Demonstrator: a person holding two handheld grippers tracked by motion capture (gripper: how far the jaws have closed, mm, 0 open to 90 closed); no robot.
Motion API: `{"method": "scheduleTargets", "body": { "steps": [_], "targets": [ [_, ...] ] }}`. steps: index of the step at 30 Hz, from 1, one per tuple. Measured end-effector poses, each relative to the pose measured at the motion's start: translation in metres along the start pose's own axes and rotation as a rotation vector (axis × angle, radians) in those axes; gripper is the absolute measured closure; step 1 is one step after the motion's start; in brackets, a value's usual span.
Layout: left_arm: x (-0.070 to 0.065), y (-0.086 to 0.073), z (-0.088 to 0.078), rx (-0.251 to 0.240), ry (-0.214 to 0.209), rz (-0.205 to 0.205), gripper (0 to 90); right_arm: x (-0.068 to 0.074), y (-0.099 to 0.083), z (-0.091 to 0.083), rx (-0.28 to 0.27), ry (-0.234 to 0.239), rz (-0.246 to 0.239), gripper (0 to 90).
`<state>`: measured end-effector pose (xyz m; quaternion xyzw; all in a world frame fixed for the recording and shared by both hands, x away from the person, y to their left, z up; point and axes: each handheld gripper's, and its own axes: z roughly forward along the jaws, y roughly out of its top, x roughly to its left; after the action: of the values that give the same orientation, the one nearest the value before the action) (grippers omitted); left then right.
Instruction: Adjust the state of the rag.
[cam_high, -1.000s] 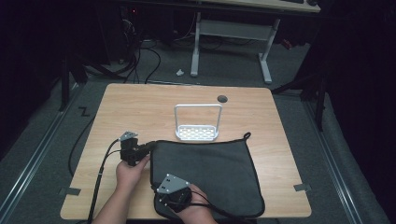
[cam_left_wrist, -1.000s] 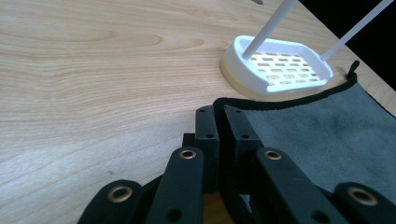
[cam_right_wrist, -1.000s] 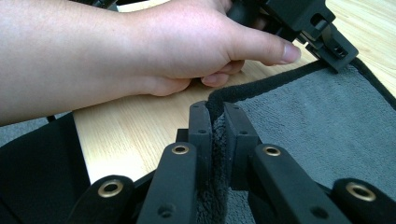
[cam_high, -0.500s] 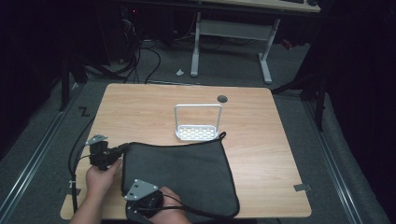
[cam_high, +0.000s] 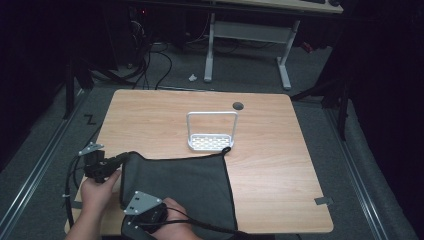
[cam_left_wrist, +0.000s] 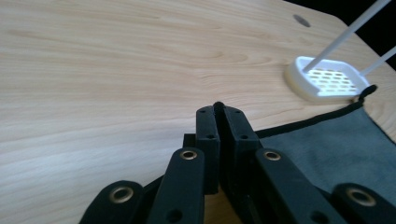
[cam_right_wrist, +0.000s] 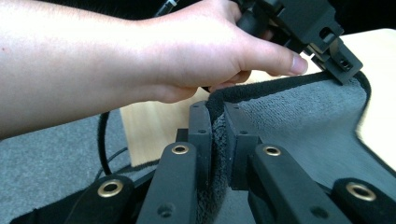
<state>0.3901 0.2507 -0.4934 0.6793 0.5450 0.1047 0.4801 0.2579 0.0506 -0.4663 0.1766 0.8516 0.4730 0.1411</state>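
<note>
A dark grey cloth (cam_high: 190, 185) with a black hem lies flat on the near left part of the wooden table (cam_high: 280, 165). My left gripper (cam_high: 121, 158) is shut on the cloth's far left corner; in the left gripper view the hem (cam_left_wrist: 218, 106) sticks out between the closed jaws. My right gripper (cam_high: 134, 200), under its grey plate, is shut on the cloth's left edge nearer the person. In the right gripper view the cloth edge (cam_right_wrist: 217, 105) is folded up between the jaws, with the left hand (cam_right_wrist: 187, 51) and left gripper (cam_right_wrist: 338, 63) beyond.
A white wire stand (cam_high: 212, 134) with a perforated base sits mid-table, just past the cloth's far right corner loop (cam_high: 227, 149). A round cable hole (cam_high: 238, 105) lies behind it. Cables trail off the table's left edge. Desk legs stand on the floor beyond.
Both grippers have pulled the cloth to the left and toward the near edge; its far right corner slid from right of the stand to its front. Little has moved in the last half second.
</note>
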Motion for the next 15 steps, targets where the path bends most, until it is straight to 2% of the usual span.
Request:
{"method": "scheduleTargets", "body": {
  "steps": [9,10,15],
  "targets": [
    [-0.050,0.013,0.035,0.008,-0.024,0.025,85.3,-0.027,-0.024,-0.053,-0.011,-0.095,0.031,83.7],
    [-0.055,0.014,0.038,0.006,-0.030,0.016,85.3,-0.030,-0.028,-0.059,-0.011,-0.103,0.039,83.7],
    [-0.080,0.017,0.057,0.022,-0.033,0.030,85.2,-0.044,-0.047,-0.082,-0.003,-0.148,0.064,83.6]
  ]
}}
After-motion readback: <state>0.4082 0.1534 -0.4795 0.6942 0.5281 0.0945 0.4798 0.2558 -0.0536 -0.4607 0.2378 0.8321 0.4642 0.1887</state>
